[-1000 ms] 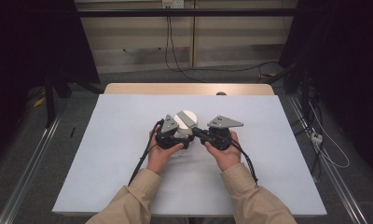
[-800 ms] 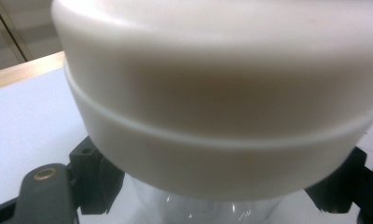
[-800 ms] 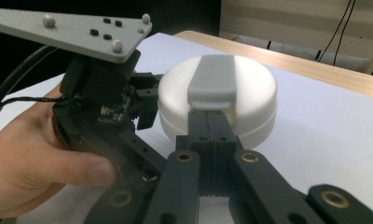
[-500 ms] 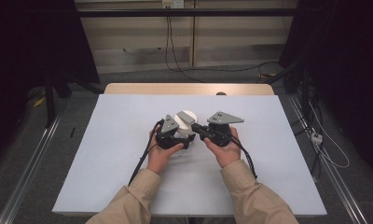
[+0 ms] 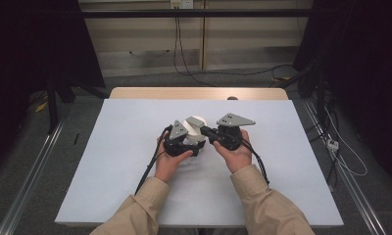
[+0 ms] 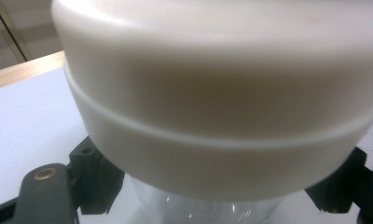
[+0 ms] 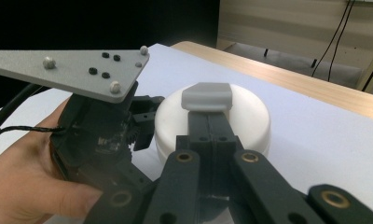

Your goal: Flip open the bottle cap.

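Observation:
A clear jar with a wide white lid is held just above the middle of the white table. My left gripper is shut on the jar's clear body below the lid, one black finger on each side. The lid looms close in the left gripper view. My right gripper is shut, its jaws pressed together. Its grey tip rests on top of the lid. From the high view the right gripper reaches in from the right.
The white table top lies on a wooden table whose far edge shows. Cables trail from both grippers toward the person's sleeves. Dark curtains and floor cables flank the table.

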Demonstrator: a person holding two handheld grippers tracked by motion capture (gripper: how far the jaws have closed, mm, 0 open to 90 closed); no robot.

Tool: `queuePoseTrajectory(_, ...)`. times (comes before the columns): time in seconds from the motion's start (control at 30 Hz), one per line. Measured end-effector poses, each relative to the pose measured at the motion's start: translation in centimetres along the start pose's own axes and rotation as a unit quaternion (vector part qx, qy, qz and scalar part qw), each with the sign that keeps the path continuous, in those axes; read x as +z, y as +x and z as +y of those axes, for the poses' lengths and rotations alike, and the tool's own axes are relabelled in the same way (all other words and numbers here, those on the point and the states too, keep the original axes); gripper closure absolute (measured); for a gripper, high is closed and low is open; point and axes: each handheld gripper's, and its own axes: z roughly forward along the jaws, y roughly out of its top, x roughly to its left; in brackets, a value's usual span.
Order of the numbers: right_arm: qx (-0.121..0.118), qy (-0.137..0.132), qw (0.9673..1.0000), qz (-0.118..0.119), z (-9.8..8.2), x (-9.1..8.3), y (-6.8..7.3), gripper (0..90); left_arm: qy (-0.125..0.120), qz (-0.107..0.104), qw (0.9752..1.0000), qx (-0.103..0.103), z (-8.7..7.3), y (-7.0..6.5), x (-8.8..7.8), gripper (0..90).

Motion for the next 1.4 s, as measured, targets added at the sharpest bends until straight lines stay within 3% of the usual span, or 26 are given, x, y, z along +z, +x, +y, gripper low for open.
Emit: queuePoseTrajectory(1.4, -0.017, -0.005, 0.9998, -0.012, 2.7, 2.0, 0.1, 90.0, -0.002, -0.003, 1.0000, -0.002, 0.0, 0.1, 0.0, 18.8)
